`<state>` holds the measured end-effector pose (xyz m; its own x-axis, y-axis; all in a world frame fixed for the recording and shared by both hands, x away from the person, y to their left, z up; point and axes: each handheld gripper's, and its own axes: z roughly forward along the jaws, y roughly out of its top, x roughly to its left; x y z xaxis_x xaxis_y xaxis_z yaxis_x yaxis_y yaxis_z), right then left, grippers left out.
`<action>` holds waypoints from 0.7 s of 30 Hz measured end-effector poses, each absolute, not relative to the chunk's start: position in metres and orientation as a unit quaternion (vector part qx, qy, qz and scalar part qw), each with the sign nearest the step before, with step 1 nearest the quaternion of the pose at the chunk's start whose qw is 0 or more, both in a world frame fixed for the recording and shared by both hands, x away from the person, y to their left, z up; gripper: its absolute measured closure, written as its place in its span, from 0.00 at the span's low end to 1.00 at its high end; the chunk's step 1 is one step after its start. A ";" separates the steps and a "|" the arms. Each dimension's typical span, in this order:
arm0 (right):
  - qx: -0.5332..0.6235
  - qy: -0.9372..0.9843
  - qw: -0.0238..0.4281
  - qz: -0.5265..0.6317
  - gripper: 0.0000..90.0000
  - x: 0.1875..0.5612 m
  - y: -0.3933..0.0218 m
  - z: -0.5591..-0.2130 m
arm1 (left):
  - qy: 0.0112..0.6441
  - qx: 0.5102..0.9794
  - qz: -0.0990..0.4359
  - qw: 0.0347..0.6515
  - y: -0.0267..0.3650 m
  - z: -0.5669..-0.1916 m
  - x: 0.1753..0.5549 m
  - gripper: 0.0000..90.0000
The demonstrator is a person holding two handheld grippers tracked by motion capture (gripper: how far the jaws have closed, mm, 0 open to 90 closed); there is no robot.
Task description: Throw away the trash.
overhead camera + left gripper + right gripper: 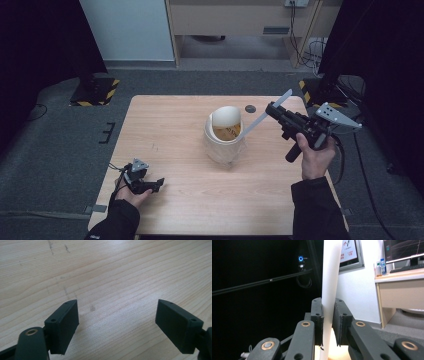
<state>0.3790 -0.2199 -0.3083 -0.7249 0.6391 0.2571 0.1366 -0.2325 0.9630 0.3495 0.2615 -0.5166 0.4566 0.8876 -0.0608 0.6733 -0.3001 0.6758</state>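
While right tool [272, 109] clamps the flat white plastic strip [255, 122]: lift.
Draw straight from the cream cylindrical container [225, 136]; left tool [159, 183] released, on bench [170, 125].

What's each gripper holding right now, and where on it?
The right gripper pinches the white strip near its upper end. The left gripper is open, holding nothing.

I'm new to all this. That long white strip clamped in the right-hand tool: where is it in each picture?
High view: the white strip slants from the cup up past the right gripper.
Right gripper view: strip stands upright at centre, pinched between the jaws.
Left gripper view: bare table, no strip.
Shared landmark: the black jaws pinching the strip.
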 end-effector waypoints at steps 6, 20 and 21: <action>0.329 0.585 0.193 0.715 0.89 0.387 -0.214 -0.304 | 0.494 0.795 0.159 0.315 0.260 -0.521 0.351 0.19; 0.328 0.586 0.216 0.709 0.89 0.406 -0.192 -0.305 | 0.480 0.805 0.165 0.306 0.255 -0.527 0.353 0.11; 0.329 0.588 0.216 0.707 0.89 0.407 -0.190 -0.306 | 0.480 0.805 0.166 0.307 0.255 -0.528 0.353 0.10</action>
